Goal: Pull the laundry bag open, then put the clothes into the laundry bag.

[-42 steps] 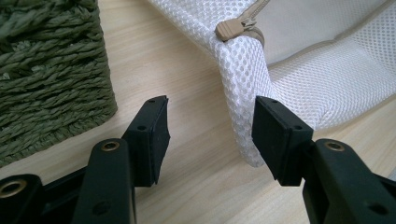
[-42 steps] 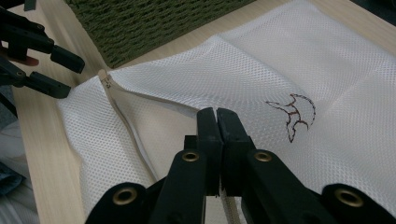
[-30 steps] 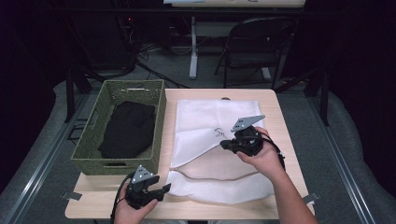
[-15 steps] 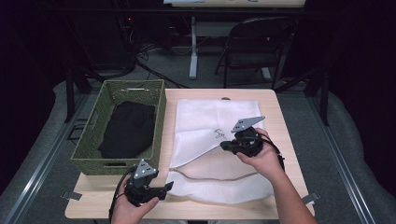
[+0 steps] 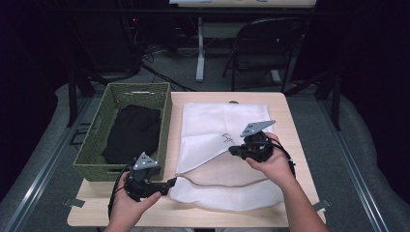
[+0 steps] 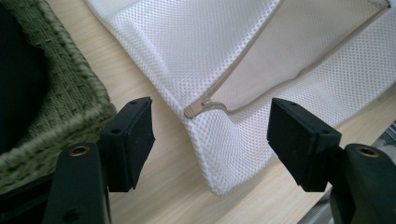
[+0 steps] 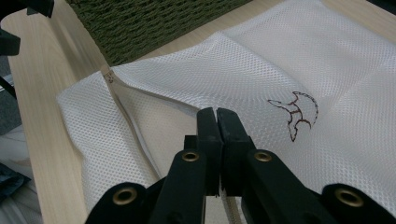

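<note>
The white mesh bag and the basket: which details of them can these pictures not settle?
- Mesh bag, inside: high view, the raised upper layer hides what lies within.
- Right hand-held gripper: right gripper view, jaws shut; whether mesh is pinched between the pads stays hidden.
- Black garment in the green basket: high view, too dark to tell its kind.
- Zipper pull: left gripper view, too small to read details.

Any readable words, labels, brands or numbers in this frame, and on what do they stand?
No readable text in these pictures.
White mesh laundry bag: a dark brown outline emblem, a drawn figure, not letters; in the high view it is too small to make out.
Green woven basket, black garment, table: no label or number visible.
</note>
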Demonstrator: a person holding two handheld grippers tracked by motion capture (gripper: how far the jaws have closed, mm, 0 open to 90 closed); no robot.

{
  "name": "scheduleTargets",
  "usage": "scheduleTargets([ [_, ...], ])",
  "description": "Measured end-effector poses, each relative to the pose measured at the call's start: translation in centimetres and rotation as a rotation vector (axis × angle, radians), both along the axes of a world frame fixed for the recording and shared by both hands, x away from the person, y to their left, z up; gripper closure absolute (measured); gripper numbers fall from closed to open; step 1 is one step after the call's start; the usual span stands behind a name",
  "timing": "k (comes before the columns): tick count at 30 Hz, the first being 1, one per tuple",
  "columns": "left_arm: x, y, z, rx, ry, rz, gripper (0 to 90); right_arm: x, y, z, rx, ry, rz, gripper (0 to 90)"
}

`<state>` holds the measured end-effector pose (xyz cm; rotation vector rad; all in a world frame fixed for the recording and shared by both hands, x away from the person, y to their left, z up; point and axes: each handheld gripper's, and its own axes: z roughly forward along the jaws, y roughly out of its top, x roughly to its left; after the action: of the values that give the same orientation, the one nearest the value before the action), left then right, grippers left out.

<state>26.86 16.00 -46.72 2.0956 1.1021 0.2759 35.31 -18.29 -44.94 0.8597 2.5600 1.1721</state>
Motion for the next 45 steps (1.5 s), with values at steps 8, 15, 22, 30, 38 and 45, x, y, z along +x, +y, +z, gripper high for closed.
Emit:
scheduleTargets([
  [8, 1.0, 0.6, 1.5, 0.012, -0.023, 0.014, 31.9, 0.0, 0.0, -0.2, -0.001, 0.002, 0.003, 88.8],
  [15, 2.4, 1.8, 2.7, 0.005, -0.025, 0.047, 31.9, 0.0, 0.0, -0.2, -0.003, 0.004, 0.0, 88.8],
  [22, 3.7, 3.6, 3.2, 0.011, -0.018, 0.089, 31.8, 0.0, 0.0, -0.3, -0.005, 0.006, 0.001, 88.8],
  [30, 5.2, 5.7, 3.4, 0.022, -0.003, 0.137, 32.1, 0.0, 0.0, -0.4, -0.007, 0.008, 0.001, 88.8],
  [38, 6.9, 7.1, 3.5, 0.037, -0.025, 0.183, 31.1, 0.1, 0.0, -0.5, -0.008, 0.008, 0.0, 88.8],
  [45, 8.7, 8.0, 3.3, 0.074, 0.013, 0.206, 28.5, 0.1, -0.1, -0.5, -0.006, 0.01, -0.001, 88.8],
])
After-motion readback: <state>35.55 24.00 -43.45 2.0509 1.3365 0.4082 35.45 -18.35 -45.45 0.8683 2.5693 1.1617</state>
